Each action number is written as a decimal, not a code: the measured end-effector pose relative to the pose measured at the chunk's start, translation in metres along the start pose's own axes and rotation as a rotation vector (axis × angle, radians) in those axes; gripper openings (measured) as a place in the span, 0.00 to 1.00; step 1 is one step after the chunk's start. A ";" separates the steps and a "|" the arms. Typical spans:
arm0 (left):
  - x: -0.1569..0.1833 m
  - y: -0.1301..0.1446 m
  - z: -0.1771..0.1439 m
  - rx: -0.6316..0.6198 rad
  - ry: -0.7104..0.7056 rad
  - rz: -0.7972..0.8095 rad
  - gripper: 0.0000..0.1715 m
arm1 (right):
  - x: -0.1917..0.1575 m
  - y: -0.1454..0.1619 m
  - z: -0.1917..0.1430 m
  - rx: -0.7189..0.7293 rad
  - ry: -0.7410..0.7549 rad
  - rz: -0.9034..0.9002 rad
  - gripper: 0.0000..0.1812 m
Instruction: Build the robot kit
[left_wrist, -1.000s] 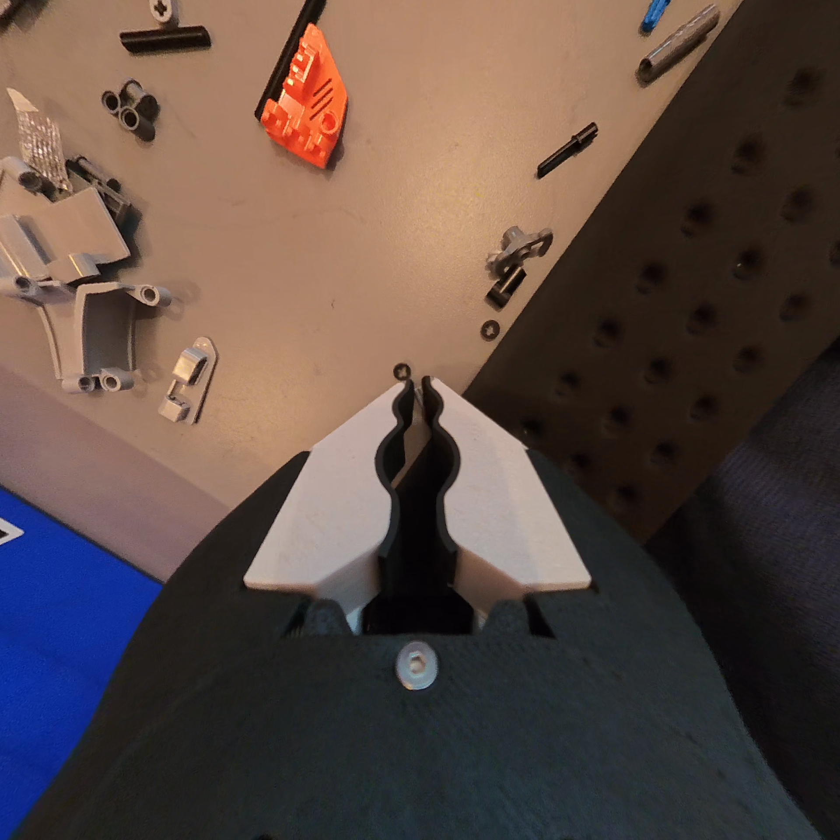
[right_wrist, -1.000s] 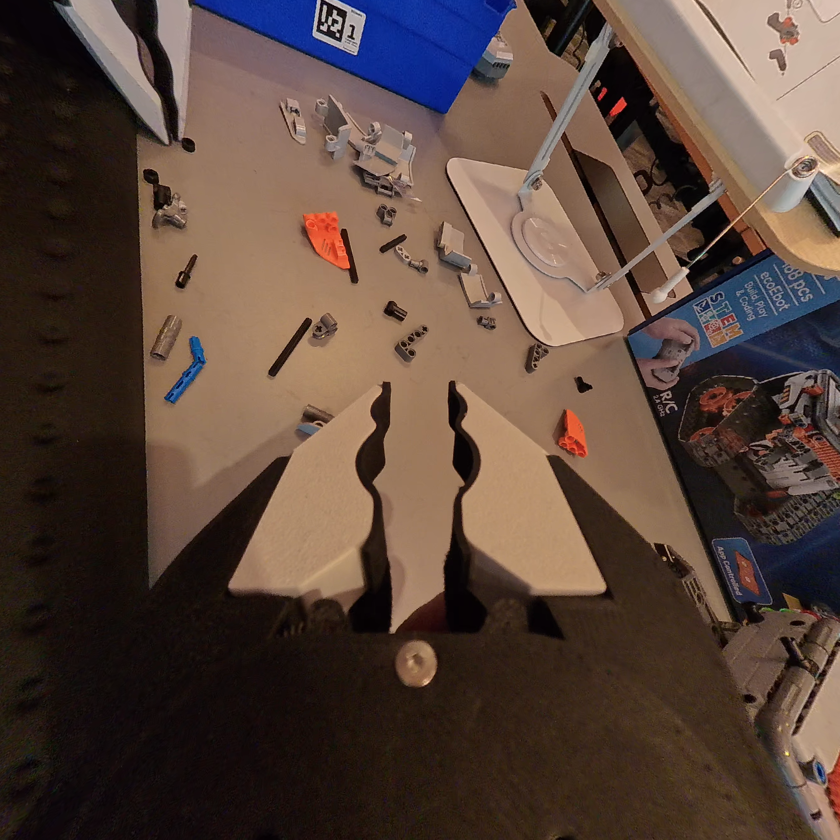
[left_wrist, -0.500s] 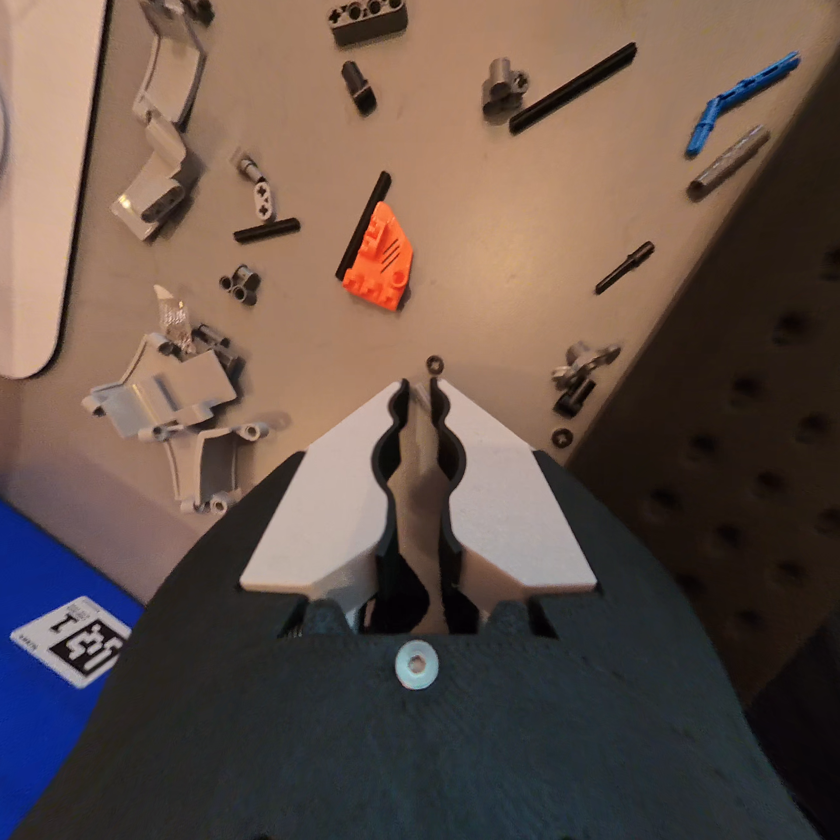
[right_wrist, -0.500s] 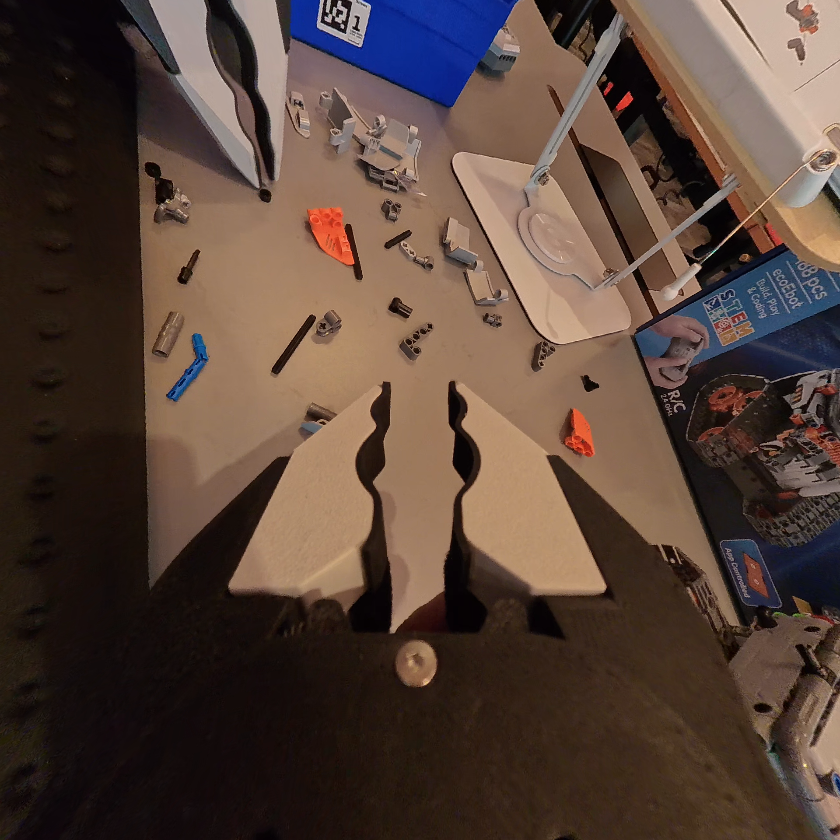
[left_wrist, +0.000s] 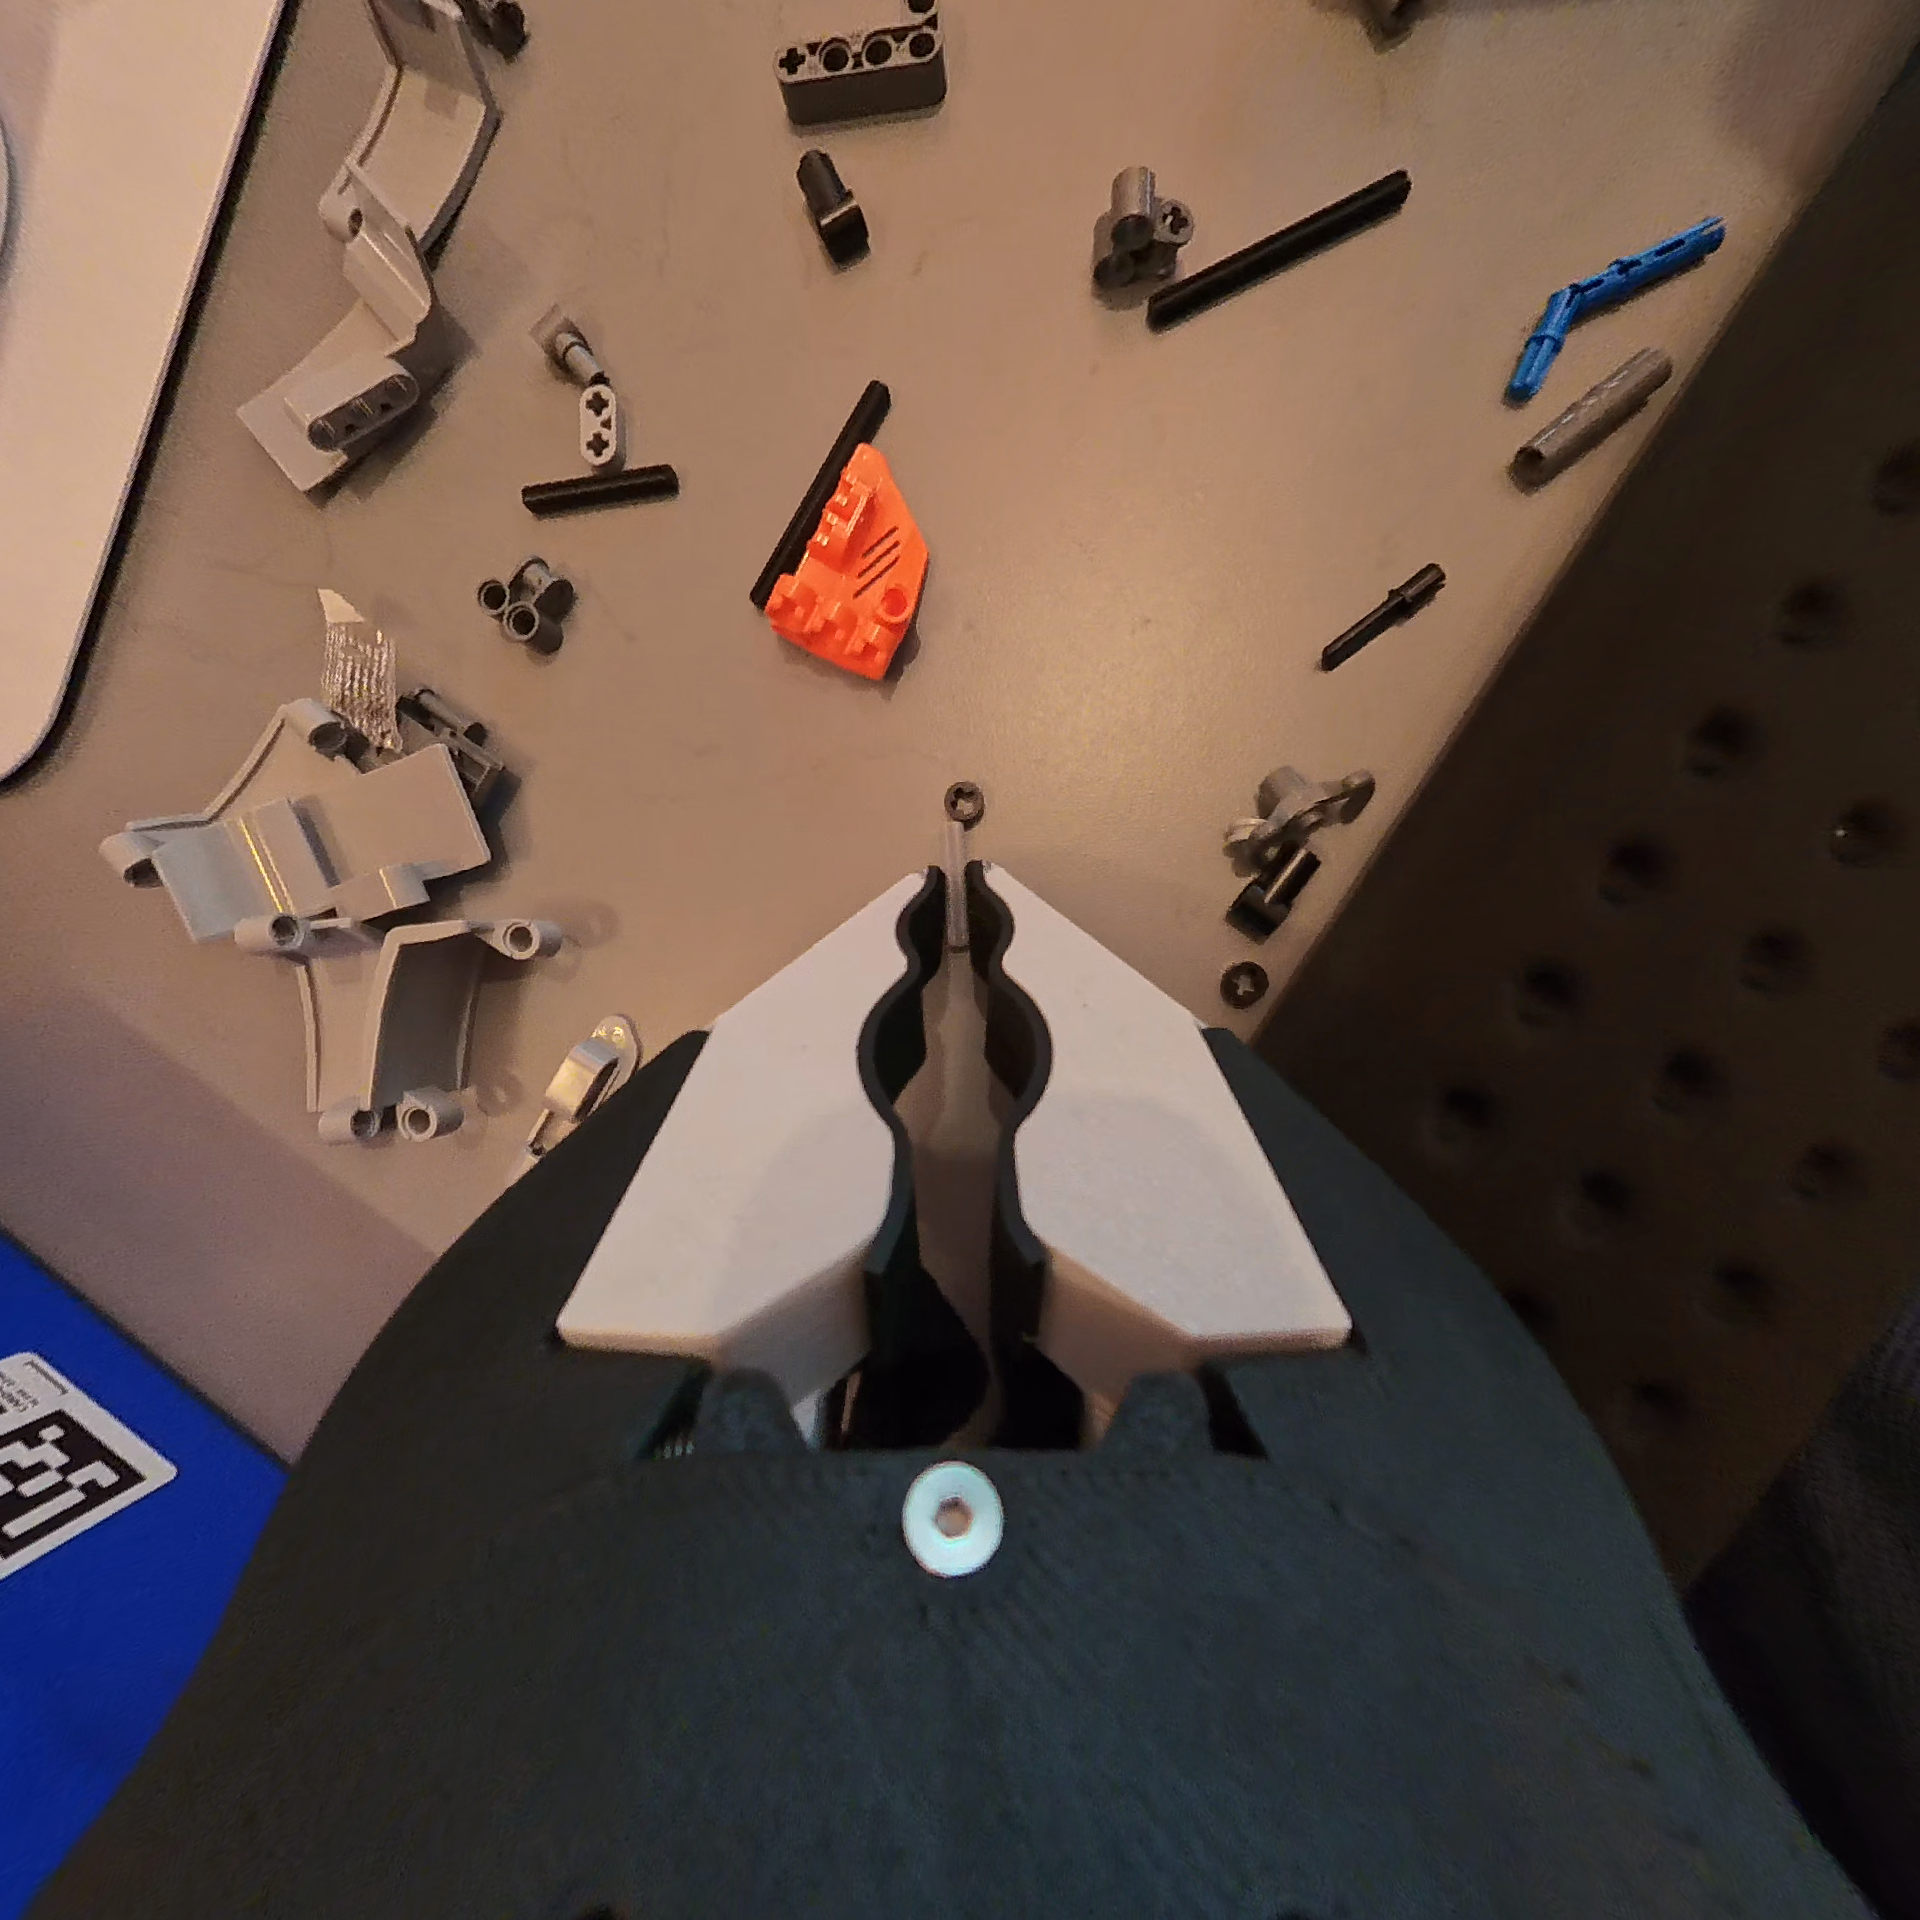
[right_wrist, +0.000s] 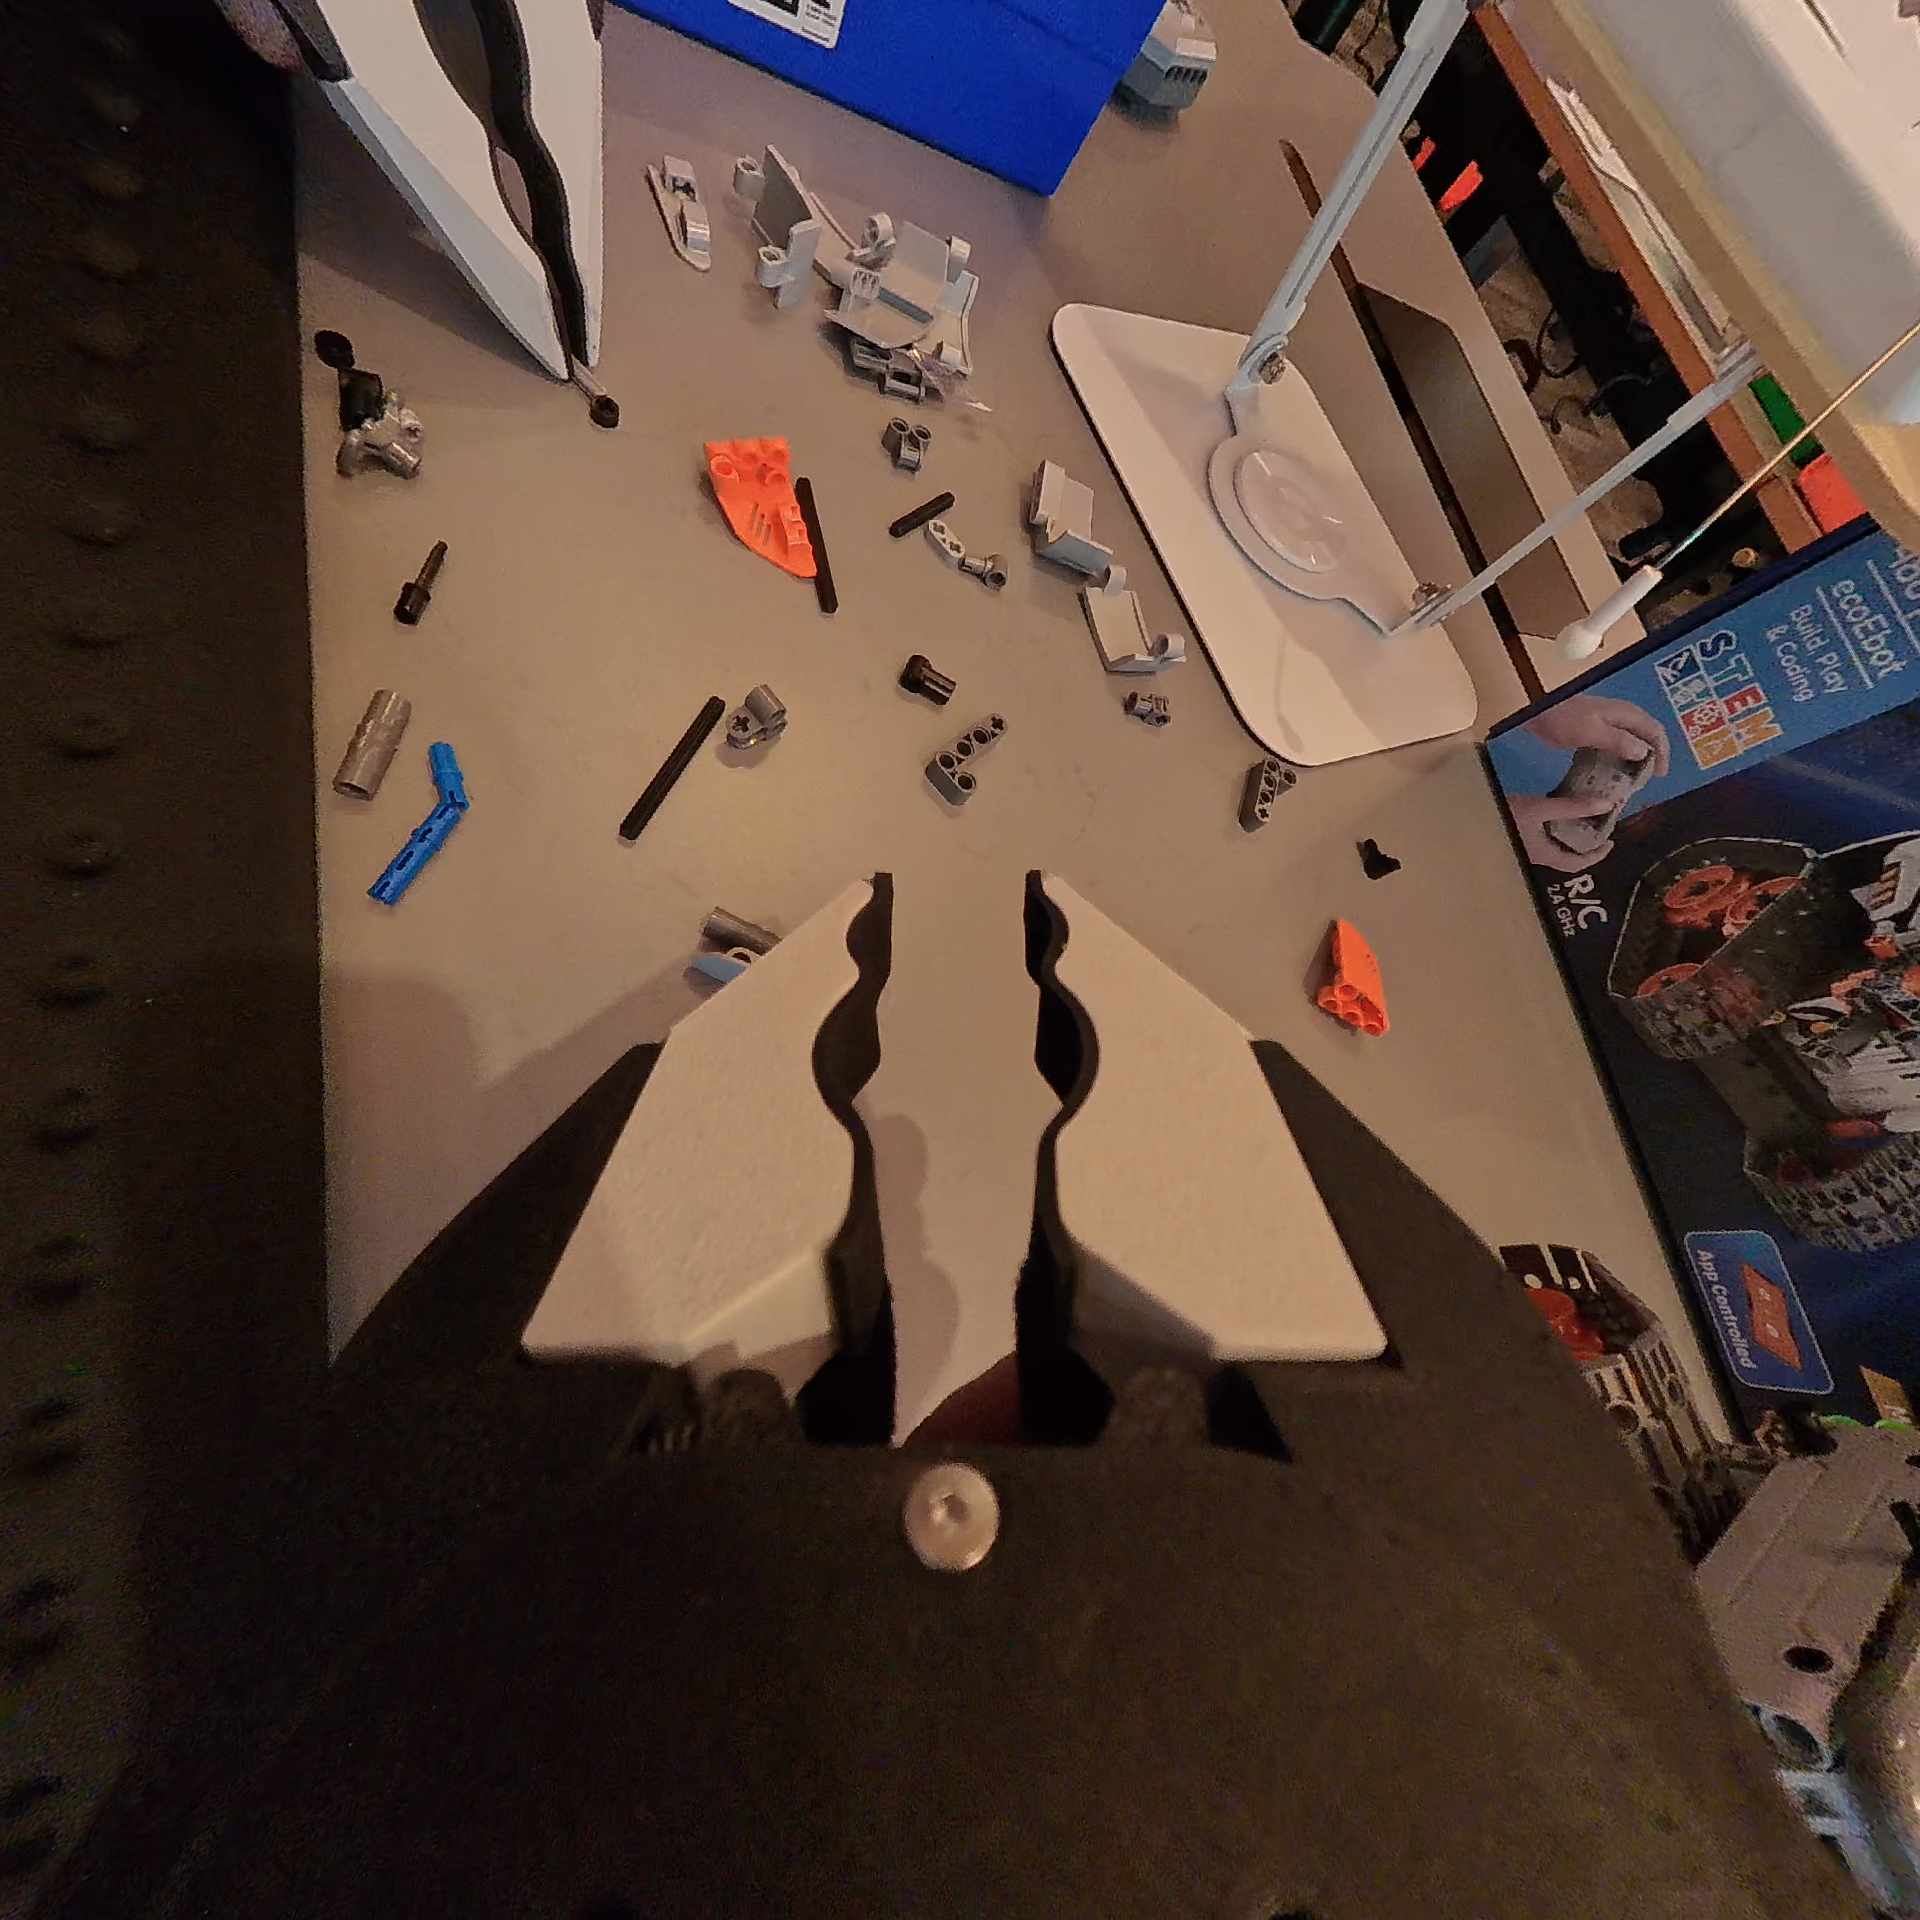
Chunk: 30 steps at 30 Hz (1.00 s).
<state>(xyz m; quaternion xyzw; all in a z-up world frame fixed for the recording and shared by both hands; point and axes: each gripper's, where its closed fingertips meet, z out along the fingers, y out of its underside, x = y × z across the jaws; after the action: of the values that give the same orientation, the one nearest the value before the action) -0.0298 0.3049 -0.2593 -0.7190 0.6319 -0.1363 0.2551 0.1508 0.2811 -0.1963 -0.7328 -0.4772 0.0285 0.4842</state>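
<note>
The left tongs (left_wrist: 954, 878) are clenched on a thin grey pin (left_wrist: 957, 883), which pokes out past the tips toward 12 o'clock; how far it runs back between the dark pads is hard to make out. Its far end meets a small black ring (left_wrist: 963, 800) lying on the grey counter (left_wrist: 1091, 499), though whether the two touch or the pin hangs just above cannot be told. In the right wrist view the same pair shows at 11 o'clock, the pin's tip just beside the ring, with the upper part of those tongs cut off by the frame. An orange wedge piece (left_wrist: 847, 566) lies farther toward 12 o'clock with a black axle (left_wrist: 821, 490) along its edge. At 9 o'clock sits a heap of grey curved panels (left_wrist: 312, 852), and another grey part at 8 o'clock is half hidden behind the tongs' black body. The right tongs (right_wrist: 958, 883) are released and hold nothing, hovering above bare counter; a grey and blue piece (right_wrist: 727, 940) at their 9 o'clock is partly covered by the left finger. At 3 o'clock a toy box (right_wrist: 1745, 935) runs off the frame.
</note>
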 end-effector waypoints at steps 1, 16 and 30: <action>0.000 0.000 0.000 0.003 -0.004 0.003 0.02 | 0.000 0.000 0.001 -0.001 0.000 0.002 0.13; 0.002 -0.048 -0.012 0.216 -0.042 0.178 0.02 | -0.010 -0.047 0.007 0.163 -0.010 0.000 0.11; 0.007 -0.088 -0.004 0.431 -0.183 0.425 0.02 | -0.034 -0.086 0.053 0.185 -0.199 0.024 0.10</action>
<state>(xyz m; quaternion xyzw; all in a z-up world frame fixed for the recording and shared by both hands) 0.0432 0.3034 -0.2090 -0.5096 0.6989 -0.1458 0.4803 0.0477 0.2992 -0.1758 -0.6842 -0.5094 0.1510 0.4996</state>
